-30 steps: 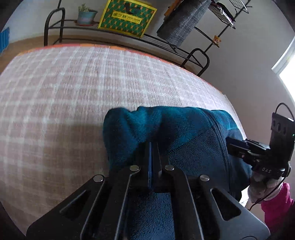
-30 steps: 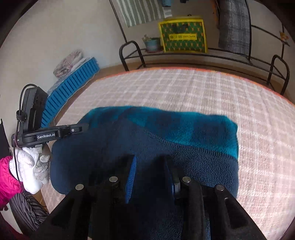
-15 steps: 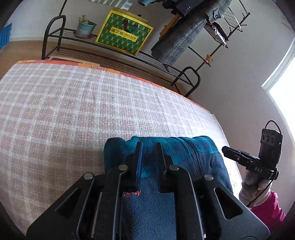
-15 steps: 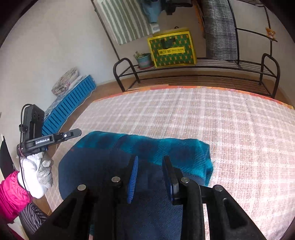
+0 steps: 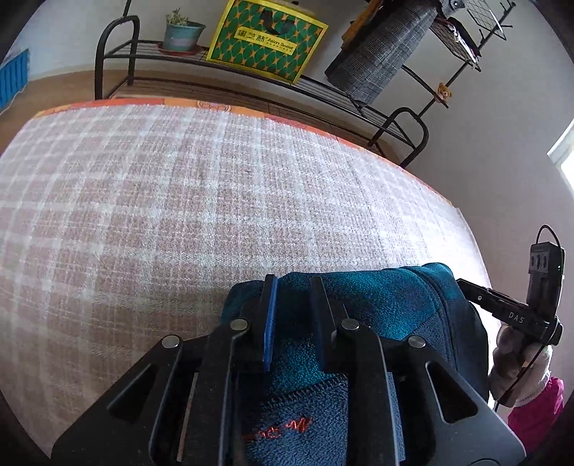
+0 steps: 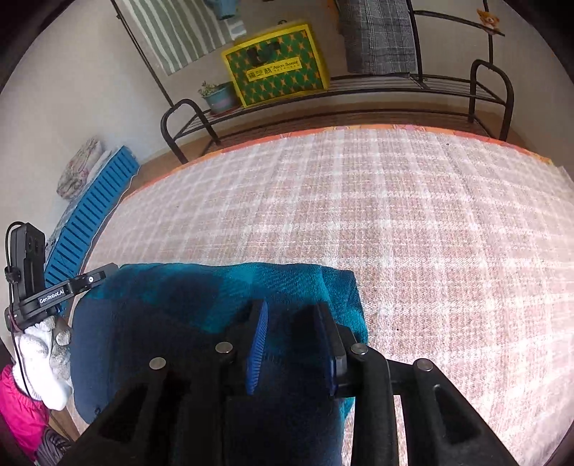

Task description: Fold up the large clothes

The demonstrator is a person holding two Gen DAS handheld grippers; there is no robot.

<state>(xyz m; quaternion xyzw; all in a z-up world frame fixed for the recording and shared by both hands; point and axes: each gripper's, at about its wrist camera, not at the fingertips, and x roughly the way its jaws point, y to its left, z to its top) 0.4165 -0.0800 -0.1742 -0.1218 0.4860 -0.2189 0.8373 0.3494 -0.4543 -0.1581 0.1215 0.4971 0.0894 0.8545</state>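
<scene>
A folded fleece jacket [image 5: 376,297], teal over navy with orange embroidery, lies at the near edge of the pink plaid blanket [image 5: 179,215]. My left gripper [image 5: 292,286] hovers over the fold's left end; its jaws are opening, and the fleece lies below them, unpinched. In the right wrist view, the right gripper [image 6: 291,308] stands open above the right end of the fleece [image 6: 179,297], gripping nothing. Each gripper also shows in the other's view, held by a white-gloved hand: the right gripper [image 5: 509,312] and the left gripper [image 6: 71,286].
Beyond the blanket's orange far edge stands a black metal rack [image 5: 118,53] with a potted plant [image 5: 183,34] and a green-yellow bag [image 5: 265,39]. A grey plaid garment [image 5: 380,57] hangs at the right. A blue slatted panel [image 6: 93,215] lies on the floor.
The left jaws, shut on the fleece a second ago, have parted and let it go. Both grippers have drawn back toward the near edge; the fleece sits lower in both views.
</scene>
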